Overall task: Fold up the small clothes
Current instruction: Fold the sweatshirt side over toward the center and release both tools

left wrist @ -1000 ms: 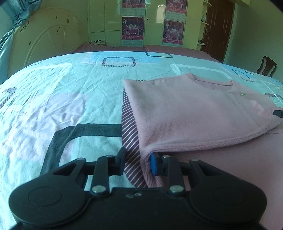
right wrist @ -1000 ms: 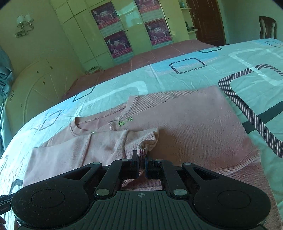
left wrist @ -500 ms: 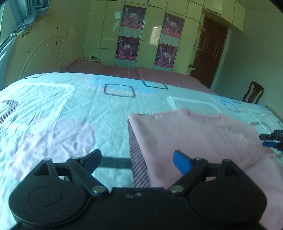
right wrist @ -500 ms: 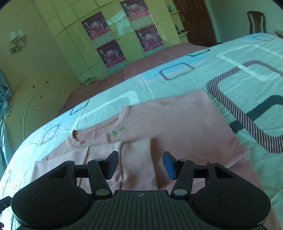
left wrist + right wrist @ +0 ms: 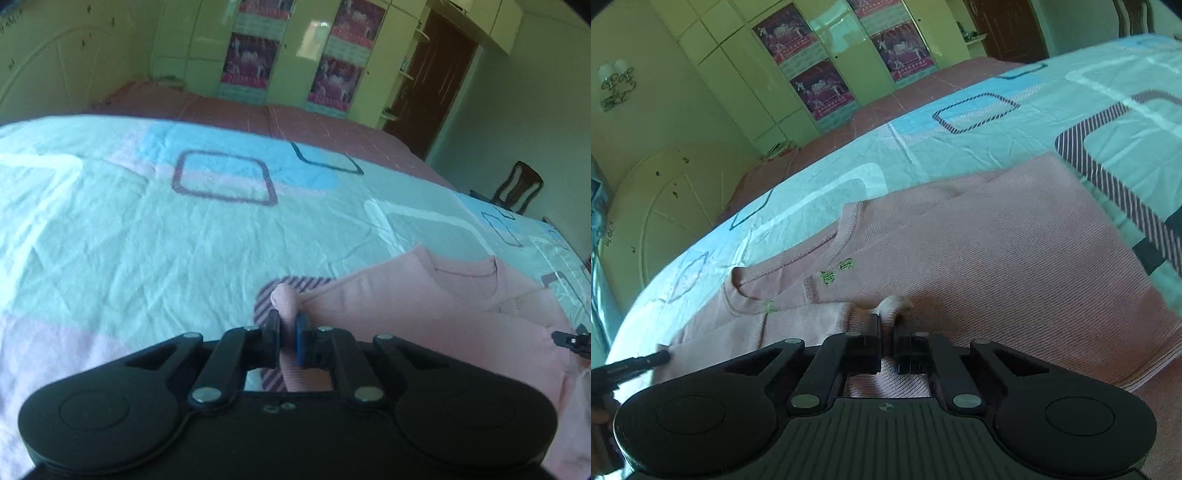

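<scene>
Now both grippers pinch the pink top [image 5: 997,266], which lies in the lower right of the left view: left gripper [image 5: 287,341] grips its edge, right gripper [image 5: 886,345] a fold. Next, probably lift together and fold it over.

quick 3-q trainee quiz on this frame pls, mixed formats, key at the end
1. True or false: the left hand-held gripper is shut on a pinch of the pink sweater.
2. Multiple choice: what does the sweater lie on? A) a wooden floor B) a patterned bedsheet C) a chair seat
3. Fill in: in the right wrist view, the small embroidered marks below the sweater's neckline are ____ in colour.

Key
1. True: a fold of fabric stands up between its closed fingers. The right hand-held gripper pinches the sweater in the same way.
2. B
3. green
</scene>
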{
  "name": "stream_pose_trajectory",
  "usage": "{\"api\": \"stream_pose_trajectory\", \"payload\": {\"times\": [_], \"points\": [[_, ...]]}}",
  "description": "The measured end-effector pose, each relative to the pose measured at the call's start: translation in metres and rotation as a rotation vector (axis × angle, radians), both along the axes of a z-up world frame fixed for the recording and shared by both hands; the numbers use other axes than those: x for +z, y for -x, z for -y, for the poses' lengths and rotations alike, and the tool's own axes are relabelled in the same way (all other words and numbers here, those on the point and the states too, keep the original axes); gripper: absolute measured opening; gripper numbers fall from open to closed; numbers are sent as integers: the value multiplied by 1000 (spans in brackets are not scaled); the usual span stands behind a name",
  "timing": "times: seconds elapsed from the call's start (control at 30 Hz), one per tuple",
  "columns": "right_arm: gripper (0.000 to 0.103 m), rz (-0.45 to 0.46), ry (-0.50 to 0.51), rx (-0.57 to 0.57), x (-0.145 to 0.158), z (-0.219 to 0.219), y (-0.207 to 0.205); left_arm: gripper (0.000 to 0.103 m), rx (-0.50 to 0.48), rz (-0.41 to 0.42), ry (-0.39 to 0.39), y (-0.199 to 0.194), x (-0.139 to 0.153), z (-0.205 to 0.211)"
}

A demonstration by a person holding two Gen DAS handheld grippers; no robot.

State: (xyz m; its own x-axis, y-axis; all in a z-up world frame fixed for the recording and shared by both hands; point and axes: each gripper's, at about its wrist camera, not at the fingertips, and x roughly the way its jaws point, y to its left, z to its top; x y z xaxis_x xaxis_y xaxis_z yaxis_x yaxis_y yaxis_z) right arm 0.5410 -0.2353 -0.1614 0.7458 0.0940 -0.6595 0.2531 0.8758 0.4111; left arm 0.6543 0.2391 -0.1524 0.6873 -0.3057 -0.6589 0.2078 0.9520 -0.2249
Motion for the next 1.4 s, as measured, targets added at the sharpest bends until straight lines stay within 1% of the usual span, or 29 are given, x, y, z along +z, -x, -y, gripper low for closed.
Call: {"api": "stream_pose_trajectory", "payload": {"times": [0.07,0.1,0.13,0.17,0.23,0.27,0.3,0.33,0.37,0.4,0.47,0.5,0.57,0.67,0.73,0.77,0.83,0.87,0.9,0.93,0.97,1.0,1.07,1.13,1.2,1.27,1.3,1.33,1.4], "points": [[4,15,43,-34,3,-2,8,7,4,-5,-56,0,-5,4],[4,-2,59,-25,0,-6,8,7,-1,-8,-70,-1,-9,6],[4,-27,74,-13,-5,-9,6,7,-2,3,-73,0,-10,7],[4,-28,76,-16,-7,-10,5,8,-2,0,-72,-1,-9,7],[4,-41,74,-30,-5,-9,3,13,-10,-18,-70,-3,-6,3],[6,-46,86,-38,-2,-10,3,28,0,-22,-84,-2,-3,2],[11,-42,130,-60,5,-12,4,49,36,-6,-128,1,3,2],[27,-21,192,-86,13,-17,8,60,85,47,-209,10,11,5],[31,4,222,-83,20,-22,10,65,108,118,-264,24,21,11],[31,8,238,-69,25,-27,9,65,89,148,-265,34,28,19],[31,-8,277,-17,27,-45,3,63,6,134,-227,50,34,44],[31,-5,282,15,26,-54,1,63,-35,132,-232,58,33,61],[31,-6,293,89,22,-77,-4,64,-116,124,-259,73,26,98],[31,-29,352,195,9,-104,-8,67,-182,71,-238,80,7,130],[31,-45,412,199,2,-104,-4,68,-173,45,-267,80,-7,129],[31,-47,400,168,0,-95,0,68,-158,41,-236,81,-10,117],[31,-78,403,97,-1,-74,6,68,-127,33,-232,82,-8,100],[31,-76,381,98,-1,-67,8,68,-117,35,-233,85,-5,94],[31,-83,388,100,1,-65,10,66,-116,38,-216,87,-4,90],[31,-74,389,108,3,-65,12,66,-115,42,-214,90,-2,89],[31,-57,382,109,8,-67,15,66,-109,46,-231,93,1,91],[31,-35,378,115,14,-71,20,66,-111,66,-235,99,9,96],[31,2,394,161,22,-84,32,69,-149,133,-212,119,26,107],[31,15,393,227,23,-97,42,70,-179,144,-212,133,30,122],[31,6,426,264,16,-105,49,70,-210,134,-243,146,22,141],[31,-49,437,225,6,-97,52,69,-199,79,-278,149,7,148],[31,-70,433,207,3,-91,54,70,-189,49,-278,149,1,147],[31,-74,424,203,1,-86,56,71,-173,41,-268,151,-7,143],[31,-72,411,222,0,-80,60,72,-167,54,-266,155,-8,140]]}}
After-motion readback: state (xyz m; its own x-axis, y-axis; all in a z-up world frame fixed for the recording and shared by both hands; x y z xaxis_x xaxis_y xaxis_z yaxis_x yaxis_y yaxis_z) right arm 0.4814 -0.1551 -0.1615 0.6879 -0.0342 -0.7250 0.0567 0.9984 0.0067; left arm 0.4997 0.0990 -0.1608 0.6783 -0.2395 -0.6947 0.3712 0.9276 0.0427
